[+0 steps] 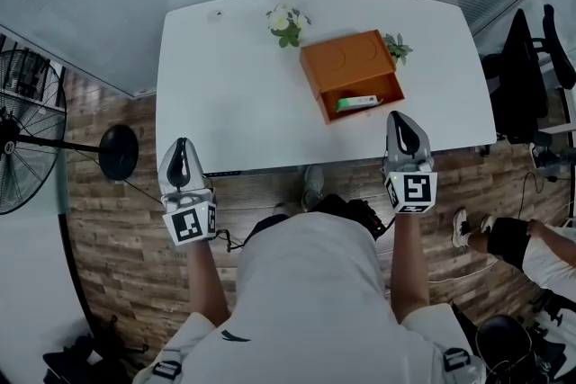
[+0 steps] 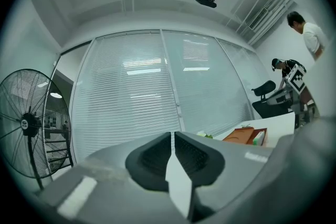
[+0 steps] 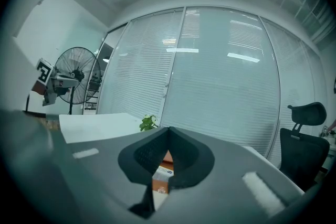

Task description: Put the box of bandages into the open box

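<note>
Bandages first: one small white and green box of bandages (image 1: 357,102), already lying inside the open box (image 1: 349,58), low in its open front, right of middle in the upper half of the head view. Lying flat, long side running left to right, tipped up a bit at the right end.

Straight ahead of the right gripper (image 1: 401,118) and near it, just up and to the left of its tip. Well apart from the left gripper (image 1: 183,143), down at the lower left by the bench (image 1: 234,85) edge. So much nearer to the right hand.

Seen again low in the right gripper view, past the dark pads, not touched by them. Both grippers closed tight, holding nothing. Left gripper pointing mostly at window blinds.

Probably nothing left to move.

Counting now: one box of bandages, one open box, one bench, two grippers. Two plants as well: a little plant (image 1: 286,24) at the upper left of the open box, another plant (image 1: 397,48) at its right. One fan (image 1: 27,139) at the far left.
</note>
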Motion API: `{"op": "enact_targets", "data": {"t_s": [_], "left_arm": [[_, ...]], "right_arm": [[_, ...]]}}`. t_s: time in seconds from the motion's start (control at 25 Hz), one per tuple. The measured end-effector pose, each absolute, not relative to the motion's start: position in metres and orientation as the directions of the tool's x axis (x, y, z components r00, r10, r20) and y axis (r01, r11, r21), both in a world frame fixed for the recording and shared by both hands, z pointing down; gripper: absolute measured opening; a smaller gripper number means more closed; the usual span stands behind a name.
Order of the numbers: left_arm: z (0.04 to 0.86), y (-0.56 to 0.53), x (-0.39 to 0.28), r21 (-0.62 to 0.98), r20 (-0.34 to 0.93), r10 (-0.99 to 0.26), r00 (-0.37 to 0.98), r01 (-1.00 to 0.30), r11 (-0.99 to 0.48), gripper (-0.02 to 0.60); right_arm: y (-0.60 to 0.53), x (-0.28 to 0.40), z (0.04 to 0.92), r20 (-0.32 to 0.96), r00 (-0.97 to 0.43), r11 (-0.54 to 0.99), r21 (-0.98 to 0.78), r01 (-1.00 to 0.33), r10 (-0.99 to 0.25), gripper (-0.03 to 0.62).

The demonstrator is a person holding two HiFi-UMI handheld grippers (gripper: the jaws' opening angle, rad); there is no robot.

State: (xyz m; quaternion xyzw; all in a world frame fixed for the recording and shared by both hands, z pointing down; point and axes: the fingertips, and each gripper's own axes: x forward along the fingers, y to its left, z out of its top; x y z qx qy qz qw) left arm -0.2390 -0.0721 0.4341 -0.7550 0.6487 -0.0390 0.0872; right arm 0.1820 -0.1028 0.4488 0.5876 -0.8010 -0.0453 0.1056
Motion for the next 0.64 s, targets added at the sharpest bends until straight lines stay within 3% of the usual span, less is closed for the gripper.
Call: {"op": "enact_targets", "data": {"t_s": [0.64], "left_arm": [[0.43, -0.0776, -0.2399, -0.212, -0.056, -0.985, 0.163, -0.966, -0.148, 0.028]], "right_arm": [[-0.0983, 0.1786, 0.4506, 0.129, -0.296, 0.318, 0.205, -0.926, -0.946, -0.001]]}}
